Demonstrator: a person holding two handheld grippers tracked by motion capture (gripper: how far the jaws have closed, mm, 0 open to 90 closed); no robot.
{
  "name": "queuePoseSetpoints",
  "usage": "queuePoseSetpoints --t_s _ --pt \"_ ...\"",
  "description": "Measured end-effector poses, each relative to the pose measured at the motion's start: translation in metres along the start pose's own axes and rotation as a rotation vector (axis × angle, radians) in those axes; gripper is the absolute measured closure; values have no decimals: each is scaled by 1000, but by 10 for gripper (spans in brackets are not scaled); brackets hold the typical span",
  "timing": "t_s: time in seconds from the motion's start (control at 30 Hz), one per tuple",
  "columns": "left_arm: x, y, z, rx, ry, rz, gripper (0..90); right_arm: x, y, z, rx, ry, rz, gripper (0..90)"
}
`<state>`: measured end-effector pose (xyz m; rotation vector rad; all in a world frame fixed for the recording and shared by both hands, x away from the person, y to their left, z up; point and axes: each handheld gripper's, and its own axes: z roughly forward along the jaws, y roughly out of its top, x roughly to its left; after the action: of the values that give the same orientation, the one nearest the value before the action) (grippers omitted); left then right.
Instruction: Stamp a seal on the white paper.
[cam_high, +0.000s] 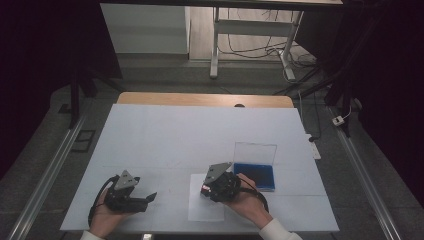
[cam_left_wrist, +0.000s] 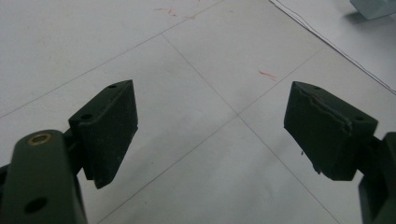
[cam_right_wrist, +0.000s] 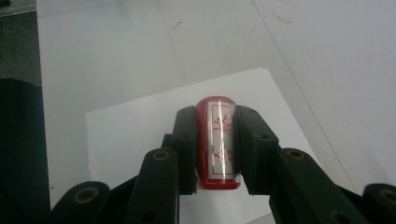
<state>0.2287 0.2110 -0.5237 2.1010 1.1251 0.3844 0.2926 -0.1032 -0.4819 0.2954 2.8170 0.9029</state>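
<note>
Red seal stamp (cam_right_wrist: 218, 142), pinched in the right tool (cam_right_wrist: 215, 144) above the white paper sheet (cam_right_wrist: 140, 135), could smudge if tilted; left tool (cam_left_wrist: 210, 126), spread, idles left of it.

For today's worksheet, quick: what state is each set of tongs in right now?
Left tongs: open, holding nothing, over the table.
Right tongs: shut on a red stamp, above the paper.

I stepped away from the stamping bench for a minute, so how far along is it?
Done: the ink pad case lies open and the right gripper is shut on the red stamp. In hand: the stamp hangs over the white paper. Left: no print shows on the paper yet. The left gripper is open, idle.
</note>
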Motion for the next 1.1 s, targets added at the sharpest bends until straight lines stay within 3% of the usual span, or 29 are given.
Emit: queuePoseSetpoints --t_s 1.1 --pt "1 0 -1 2 3 -5 177 0 -2 11 3 3 -9 698"
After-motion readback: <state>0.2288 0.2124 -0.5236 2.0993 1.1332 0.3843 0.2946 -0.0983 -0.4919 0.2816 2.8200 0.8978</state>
